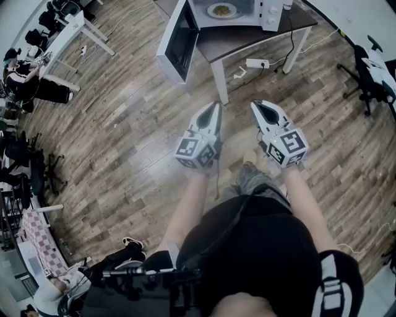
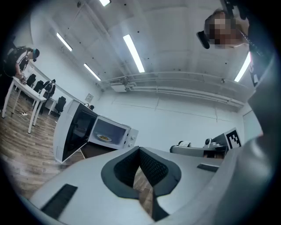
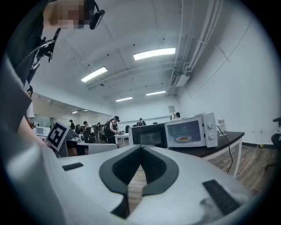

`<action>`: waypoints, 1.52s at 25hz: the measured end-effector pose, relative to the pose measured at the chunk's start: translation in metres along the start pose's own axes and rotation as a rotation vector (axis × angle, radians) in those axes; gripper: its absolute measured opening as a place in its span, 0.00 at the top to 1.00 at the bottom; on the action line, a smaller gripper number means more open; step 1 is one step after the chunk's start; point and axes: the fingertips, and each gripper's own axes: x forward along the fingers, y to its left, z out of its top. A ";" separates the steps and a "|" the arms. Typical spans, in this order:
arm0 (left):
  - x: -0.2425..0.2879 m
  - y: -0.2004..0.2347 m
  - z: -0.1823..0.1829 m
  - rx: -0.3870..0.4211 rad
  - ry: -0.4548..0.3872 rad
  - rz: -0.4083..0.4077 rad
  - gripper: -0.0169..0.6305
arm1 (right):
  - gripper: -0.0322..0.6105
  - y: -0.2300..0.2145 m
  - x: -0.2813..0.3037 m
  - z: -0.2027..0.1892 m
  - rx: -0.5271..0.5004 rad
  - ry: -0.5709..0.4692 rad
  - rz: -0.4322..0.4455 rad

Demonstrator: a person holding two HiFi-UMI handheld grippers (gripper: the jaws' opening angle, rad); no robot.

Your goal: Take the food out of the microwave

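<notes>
Large open room: pale wood-plank floor, white walls, long strip lights across the ceiling. At the far side, a dark tabletop on white legs, bearing a white microwave with two round knobs on its right panel. Door swung fully open to the left, hanging past the tabletop's left edge. Inside the open cavity, a pale plate lying flat, with yellowish food on it; seen also through both gripper views, small and far ahead. Black cable dropping from the microwave's right side toward the floor; white power strip lying on the planks under the tabletop. Far left, a white desk and a seated person in dark clothing; at the right edge, dark office chairs. Nearer, side by side and held level, left claw and right claw, both aimed toward the microwave and well short of the tabletop. Each pressed together with nothing pinched. Marker cubes at the rear of each gripper, printed with black-and-white square patterns; lettering on the microwave too small to read.
</notes>
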 end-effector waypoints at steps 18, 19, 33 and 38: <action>0.104 0.038 0.007 -0.008 0.005 0.050 0.97 | 0.95 -0.090 0.067 0.002 0.043 0.021 0.043; 0.108 0.041 0.006 -0.009 0.007 0.060 0.97 | 0.95 -0.093 0.070 0.002 0.046 0.020 0.047; 0.169 0.055 -0.002 -0.011 0.012 0.115 0.97 | 0.95 -0.159 0.093 -0.013 0.126 0.059 0.068; 0.175 0.050 -0.010 -0.006 0.023 0.110 0.97 | 0.95 -0.169 0.092 -0.022 0.164 0.066 0.054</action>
